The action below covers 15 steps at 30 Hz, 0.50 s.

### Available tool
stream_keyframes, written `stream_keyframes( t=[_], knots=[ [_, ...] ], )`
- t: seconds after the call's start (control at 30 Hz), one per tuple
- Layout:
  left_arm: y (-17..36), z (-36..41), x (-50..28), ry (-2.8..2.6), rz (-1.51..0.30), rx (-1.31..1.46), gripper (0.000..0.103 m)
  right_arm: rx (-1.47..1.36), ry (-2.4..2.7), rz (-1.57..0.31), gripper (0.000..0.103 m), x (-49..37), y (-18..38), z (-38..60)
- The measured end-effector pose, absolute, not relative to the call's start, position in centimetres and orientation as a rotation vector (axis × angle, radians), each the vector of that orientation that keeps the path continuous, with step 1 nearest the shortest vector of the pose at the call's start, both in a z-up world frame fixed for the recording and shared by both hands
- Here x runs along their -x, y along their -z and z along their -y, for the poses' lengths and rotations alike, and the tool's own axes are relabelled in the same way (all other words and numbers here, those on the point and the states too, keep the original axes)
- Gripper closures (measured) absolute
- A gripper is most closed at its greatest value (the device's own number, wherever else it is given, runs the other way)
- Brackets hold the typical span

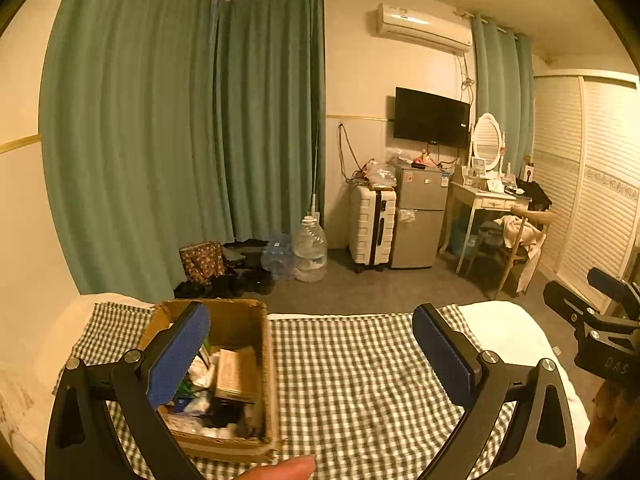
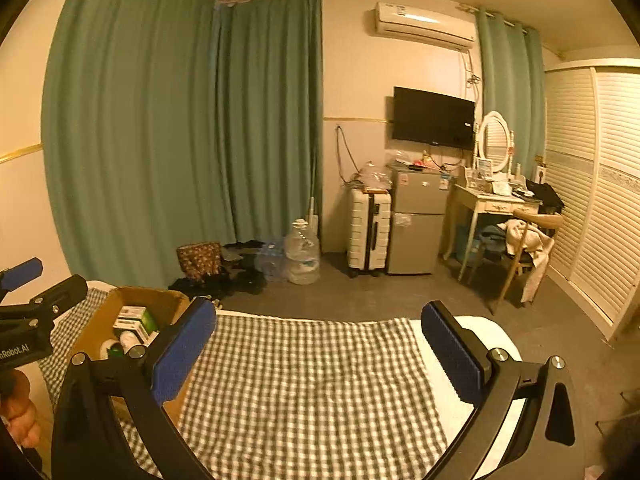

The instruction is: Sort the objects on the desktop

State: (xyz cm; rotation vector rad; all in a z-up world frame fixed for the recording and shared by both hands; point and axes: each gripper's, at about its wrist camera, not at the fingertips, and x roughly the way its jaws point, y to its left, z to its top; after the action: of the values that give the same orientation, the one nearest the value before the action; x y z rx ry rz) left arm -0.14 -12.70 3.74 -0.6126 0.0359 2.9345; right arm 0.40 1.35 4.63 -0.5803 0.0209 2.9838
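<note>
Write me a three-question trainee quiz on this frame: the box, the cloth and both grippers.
1. True or false: the left gripper is holding a small carton.
2. Where does the cardboard box sit on the checked cloth? A) its left part B) its middle C) off the cloth, on the floor
3. Fill in: the right gripper has its jaws ____.

Key
1. False: its jaws stand wide with nothing between the pads.
2. A; the box is open-topped and holds small cartons and bottles.
3. Open, with only bare cloth between them.
</note>
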Motion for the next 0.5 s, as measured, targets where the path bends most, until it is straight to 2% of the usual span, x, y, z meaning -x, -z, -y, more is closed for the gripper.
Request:
stream_keyframes(
  t=[0.33, 0.5],
  knots=[
    [-0.3, 8.3, 0.4, -2.936, -0.091, 0.653, 0.000, 0.632, -2.959, -0.043, 0.000, -1.8, -2.5, -5.7],
    [1.5, 7.5, 1.1, -2.915, -0.061, 0.712, 0.000, 0.680, -2.931, -0.041, 0.000, -1.2, -0.5, -7.0]
  ],
)
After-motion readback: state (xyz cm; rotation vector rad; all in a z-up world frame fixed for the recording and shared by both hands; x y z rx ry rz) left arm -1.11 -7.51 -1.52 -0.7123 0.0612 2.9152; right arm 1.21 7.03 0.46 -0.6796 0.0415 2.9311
